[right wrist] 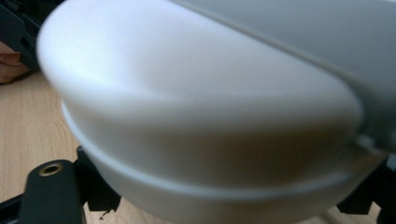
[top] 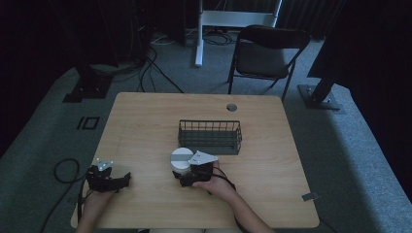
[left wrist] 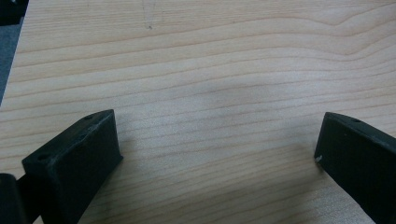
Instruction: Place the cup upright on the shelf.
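White round container (top: 181,159) between the closed-in jaws of the right hand-held gripper (top: 187,177), firmly gripped.

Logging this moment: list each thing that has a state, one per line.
White container: lid on, upright on the table, between the right gripper's jaws.
Wire basket: upright, empty.
Left gripper: jaws wide open, nothing between them.
Right gripper: around the container.
Folding chair: unfolded, unoccupied.

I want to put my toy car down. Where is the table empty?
Bare wood lies left of the basket, along the far edge by the hole, and on the table's right side. It is crowded where the right gripper meets the white tub before the basket.
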A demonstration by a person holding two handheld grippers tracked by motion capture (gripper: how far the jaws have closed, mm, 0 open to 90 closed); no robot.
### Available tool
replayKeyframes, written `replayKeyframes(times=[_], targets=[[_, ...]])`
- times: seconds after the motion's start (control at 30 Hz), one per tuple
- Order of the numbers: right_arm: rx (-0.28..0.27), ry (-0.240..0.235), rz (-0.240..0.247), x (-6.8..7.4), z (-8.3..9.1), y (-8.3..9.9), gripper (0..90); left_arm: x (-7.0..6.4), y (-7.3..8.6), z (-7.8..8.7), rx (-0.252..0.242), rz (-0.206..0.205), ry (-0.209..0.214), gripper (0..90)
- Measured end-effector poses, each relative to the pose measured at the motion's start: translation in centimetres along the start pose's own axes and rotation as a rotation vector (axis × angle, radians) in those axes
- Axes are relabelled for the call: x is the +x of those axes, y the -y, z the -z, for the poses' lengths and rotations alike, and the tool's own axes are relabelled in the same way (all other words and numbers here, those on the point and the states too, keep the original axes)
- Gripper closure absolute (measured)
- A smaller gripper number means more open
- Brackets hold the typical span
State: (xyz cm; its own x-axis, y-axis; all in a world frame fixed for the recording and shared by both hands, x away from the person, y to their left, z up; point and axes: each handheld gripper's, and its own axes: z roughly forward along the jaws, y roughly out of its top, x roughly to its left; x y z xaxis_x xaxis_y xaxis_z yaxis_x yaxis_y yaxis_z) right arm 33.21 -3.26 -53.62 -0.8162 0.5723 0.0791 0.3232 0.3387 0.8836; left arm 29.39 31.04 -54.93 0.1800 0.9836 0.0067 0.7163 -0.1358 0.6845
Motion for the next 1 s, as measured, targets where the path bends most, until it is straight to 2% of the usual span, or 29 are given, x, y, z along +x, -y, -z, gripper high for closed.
replayKeyframes(times=[0.03, 0.1, 0.17, 0.23, 0.47, 0.6, 0.67, 1.0], targets=[[-0.001, 0.005, -0.007, 0.0, 0.0, 0.0, 17.3, 0.0, 0.0, 0.0, 0.000, 0.000, 0.000, 0.2], [-0.006, 0.012, 0.010, 0.0, 0.1, -0.1, 18.5, 0.0, 0.0, 0.0, 0.000, 0.000, 0.000, 0.2], [-0.002, 0.011, 0.000, 0.0, 0.2, -0.2, 18.5, 0.0, 0.0, 0.0, 0.000, 0.000, 0.000, 0.2], [-0.001, 0.023, 0.019, 0.0, 0.2, -0.2, 18.5, 0.0, 0.0, 0.0, 0.000, 0.000, 0.000, 0.2], [0.000, 0.018, 0.008, 0.0, 0.6, -0.4, 18.6, 0.0, 0.0, 0.0, 0.000, 0.000, 0.000, 0.2], [-0.012, 0.001, 0.020, 0.1, 1.0, -1.1, 18.6, 0.0, 0.0, 0.0, 0.000, 0.000, 0.000, 0.2], [-0.024, -0.013, 0.003, 0.2, 1.2, -1.4, 18.6, 0.0, 0.0, 0.0, 0.000, 0.000, 0.000, 0.2], [-0.051, -0.002, 0.020, 0.6, 2.7, -3.8, 18.6, 0.0, 0.0, 0.0, 0.000, 0.000, 0.000, 0.2]])
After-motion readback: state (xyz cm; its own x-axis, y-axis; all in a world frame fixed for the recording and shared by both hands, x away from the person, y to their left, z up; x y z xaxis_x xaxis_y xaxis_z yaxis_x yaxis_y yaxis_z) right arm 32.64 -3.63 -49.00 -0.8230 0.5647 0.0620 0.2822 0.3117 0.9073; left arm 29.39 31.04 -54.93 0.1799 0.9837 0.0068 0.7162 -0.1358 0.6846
